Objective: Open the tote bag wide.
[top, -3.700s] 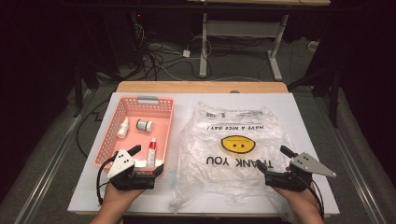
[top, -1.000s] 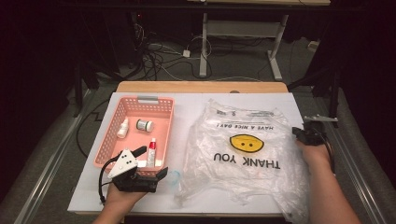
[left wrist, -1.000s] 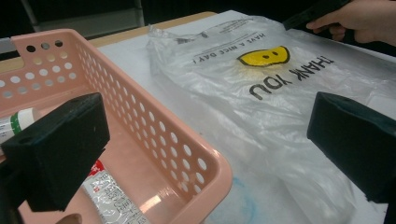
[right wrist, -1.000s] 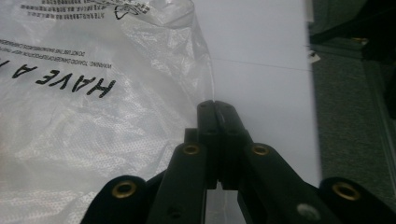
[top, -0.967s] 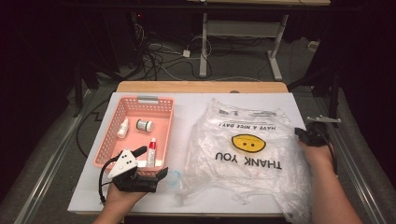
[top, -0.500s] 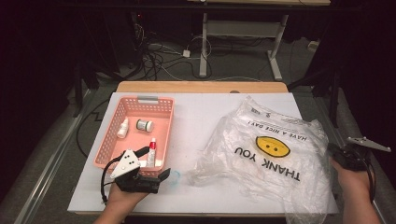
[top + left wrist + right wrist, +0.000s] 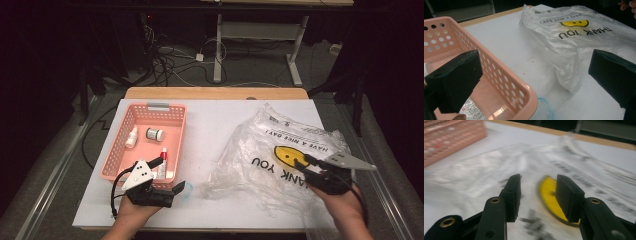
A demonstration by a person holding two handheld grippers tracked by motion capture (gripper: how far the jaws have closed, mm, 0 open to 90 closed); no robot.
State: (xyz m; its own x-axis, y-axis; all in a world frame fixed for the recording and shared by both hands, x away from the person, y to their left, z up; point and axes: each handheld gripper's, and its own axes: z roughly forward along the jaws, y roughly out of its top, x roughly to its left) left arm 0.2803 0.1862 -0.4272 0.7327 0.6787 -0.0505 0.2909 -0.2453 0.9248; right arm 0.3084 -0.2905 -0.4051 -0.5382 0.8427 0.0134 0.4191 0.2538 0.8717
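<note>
Hovering right claw (image 7: 306, 162) (agape) over bag (image 7: 280, 150)

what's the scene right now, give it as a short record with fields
surface: white table
bag: clear plastic bag printed with a yellow smiley and "thank you", crumpled on the table's right half
basket: pink basket on the left half, apart from the bag
basket contents: small white bottle, round jar, red-capped tube
left gripper: jaws wide apart at the basket's near corner, nothing between them
right gripper: above the bag's smiley, jaws just been opening, gap clear
</note>
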